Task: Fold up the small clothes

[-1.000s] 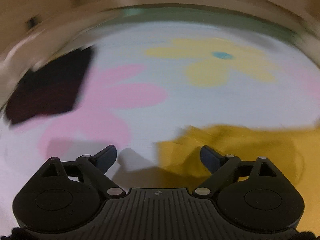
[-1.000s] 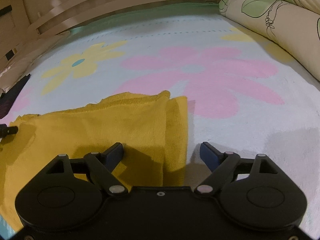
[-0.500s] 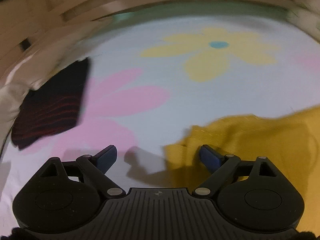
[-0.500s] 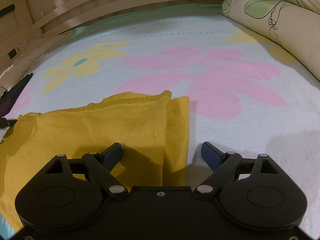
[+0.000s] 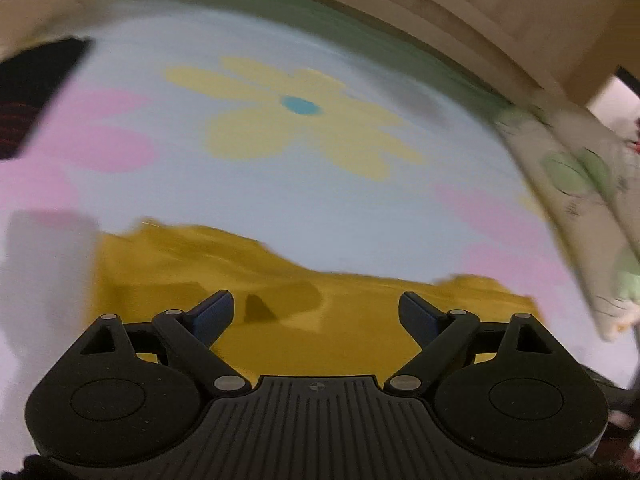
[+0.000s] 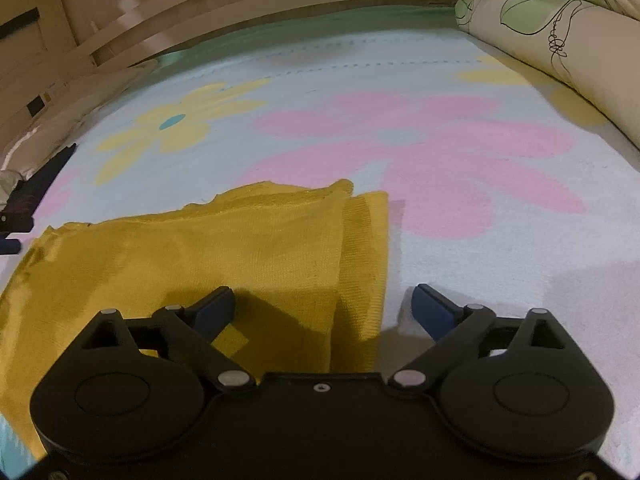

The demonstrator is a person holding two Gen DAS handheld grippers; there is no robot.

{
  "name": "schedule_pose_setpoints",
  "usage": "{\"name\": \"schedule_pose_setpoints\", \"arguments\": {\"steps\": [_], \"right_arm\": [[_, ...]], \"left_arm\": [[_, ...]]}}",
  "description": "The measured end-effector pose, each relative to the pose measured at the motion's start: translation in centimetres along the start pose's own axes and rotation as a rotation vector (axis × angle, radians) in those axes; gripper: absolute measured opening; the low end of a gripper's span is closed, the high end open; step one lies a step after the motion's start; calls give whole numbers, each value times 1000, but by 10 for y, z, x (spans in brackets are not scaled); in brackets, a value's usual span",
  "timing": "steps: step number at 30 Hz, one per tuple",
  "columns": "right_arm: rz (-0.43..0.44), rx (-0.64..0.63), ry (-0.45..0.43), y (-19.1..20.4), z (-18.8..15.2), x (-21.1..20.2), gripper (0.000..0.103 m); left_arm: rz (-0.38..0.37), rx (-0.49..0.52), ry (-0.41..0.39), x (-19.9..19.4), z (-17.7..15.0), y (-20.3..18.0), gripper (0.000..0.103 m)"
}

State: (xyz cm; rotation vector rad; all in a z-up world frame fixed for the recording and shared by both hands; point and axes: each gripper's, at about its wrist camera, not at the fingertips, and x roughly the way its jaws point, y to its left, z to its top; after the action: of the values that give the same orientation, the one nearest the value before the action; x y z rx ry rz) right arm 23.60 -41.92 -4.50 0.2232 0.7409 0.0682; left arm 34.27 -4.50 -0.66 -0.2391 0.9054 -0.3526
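While both grippers hung low over the bed, the yellow garment [image 6: 192, 256] lay flat on the pale blue flowered blanket [image 6: 460, 264], spread from the left edge of the right wrist view to a folded strip along its right side. That strip showed a ribbed knit and ran just left of the blanket's big pink flower [image 6: 420, 164]. Right gripper [image 6: 324, 308] stood wide, nothing between its blue-tipped fingers [image 6: 216, 308]; the left finger sat over the cloth, the right one over bare blanket, so the garment's right edge fell in the gap. Whether the tips touched the fabric could not be told. Left gripper [image 5: 316, 312] was likewise spread wide and held nothing, both tips over the garment [image 5: 328, 320], which filled the lower middle of that view with its far edge rumpled. Left wrist view was smeared with motion blur, details soft. Beyond the cloth lay the blanket's yellow flower with a blue centre [image 5: 300, 106]. A dark item with red stripes [image 5: 28, 104] rested at the far left of the blanket, well apart from the yellow garment. A leaf-patterned pillow [image 6: 560, 32] lined the right side of the bed, and a wooden bed frame [image 6: 180, 4] curved along the far end.
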Motion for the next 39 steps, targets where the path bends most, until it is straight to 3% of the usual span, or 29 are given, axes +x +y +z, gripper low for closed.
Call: {"name": "schedule_pose_setpoints", "arguments": {"steps": [4, 8, 12, 15, 18, 21, 28, 35, 39], "right_arm": [[24, 13, -1, -3, 0, 0, 98], [37, 3, -7, -2, -2, 1, 102], [43, -10, -13, -2, -4, 0, 103], [65, 13, -16, -7, -2, -1, 103], [89, 54, -19, -13, -1, -2, 103], [114, 85, -20, -19, 1, -3, 103], [212, 164, 24, -40, 9, -4, 103], [472, 350, 156, -68, 5, -3, 103], [566, 410, 153, -79, -3, -2, 103]], "left_arm": [[56, 92, 41, 19, 2, -31, 89], [114, 120, 57, 41, 2, -44, 89], [218, 187, 105, 64, -13, -62, 89], [283, 286, 70, 74, -25, -68, 96], [276, 244, 74, 67, -23, -68, 93], [250, 278, 65, 49, -28, -74, 88], [202, 296, 97, 16, -73, -76, 88], [214, 241, 75, 26, -87, -70, 95], [220, 209, 73, 29, -85, -72, 100]]}}
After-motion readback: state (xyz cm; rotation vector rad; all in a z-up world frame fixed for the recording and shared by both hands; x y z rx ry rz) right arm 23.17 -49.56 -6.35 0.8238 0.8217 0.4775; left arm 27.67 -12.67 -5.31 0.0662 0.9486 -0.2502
